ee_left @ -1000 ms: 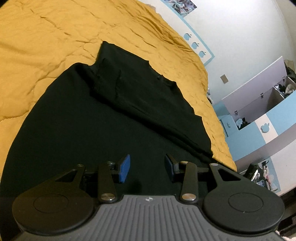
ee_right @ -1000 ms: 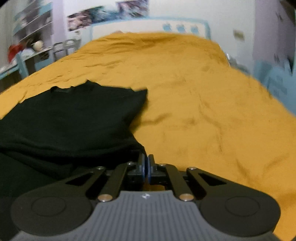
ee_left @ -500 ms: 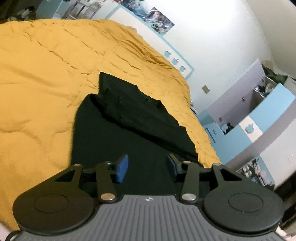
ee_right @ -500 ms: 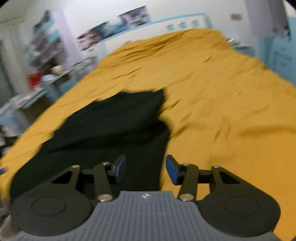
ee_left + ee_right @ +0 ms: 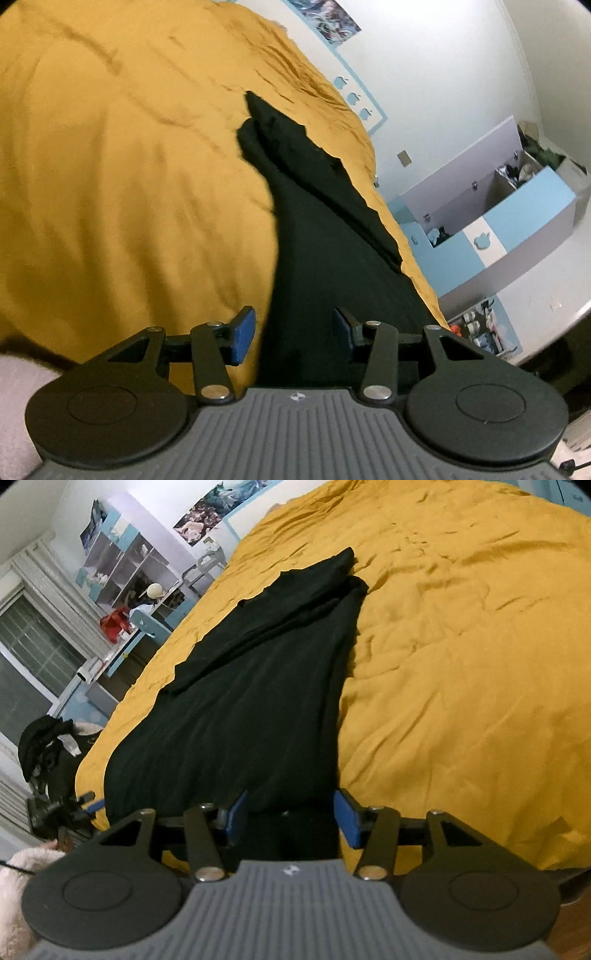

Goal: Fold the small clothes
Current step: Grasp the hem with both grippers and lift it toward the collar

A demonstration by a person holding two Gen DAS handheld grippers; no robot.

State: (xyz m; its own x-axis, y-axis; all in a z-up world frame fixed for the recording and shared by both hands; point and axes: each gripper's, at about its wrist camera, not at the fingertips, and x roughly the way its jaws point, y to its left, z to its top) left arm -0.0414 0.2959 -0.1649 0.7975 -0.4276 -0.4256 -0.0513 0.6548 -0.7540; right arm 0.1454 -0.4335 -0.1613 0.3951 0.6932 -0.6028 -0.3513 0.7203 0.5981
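Note:
A black garment [image 5: 325, 236] lies lengthwise on the yellow bedspread [image 5: 122, 184], its far part folded over itself. My left gripper [image 5: 293, 330] hovers open at the garment's near end, the cloth's left edge running between its blue pads [image 5: 243, 334] without being pinched. In the right wrist view the same garment [image 5: 258, 686] stretches away from my right gripper [image 5: 291, 816]. Its jaws are opening, with the near hem lying under and between them, not pressed. The left gripper [image 5: 86, 801] shows at the garment's near left corner.
The bedspread [image 5: 461, 664] spreads wide to the right of the garment. A blue and white cabinet [image 5: 498, 229] stands beyond the bed's side. Shelves [image 5: 122, 568], a desk and a window [image 5: 29, 657] lie off the other side. A fluffy pale sleeve [image 5: 14, 878] is at the lower left.
My right gripper went from shut to open and drew back to the garment's near end. The left gripper slid sideways along the near hem to the cloth's left edge.

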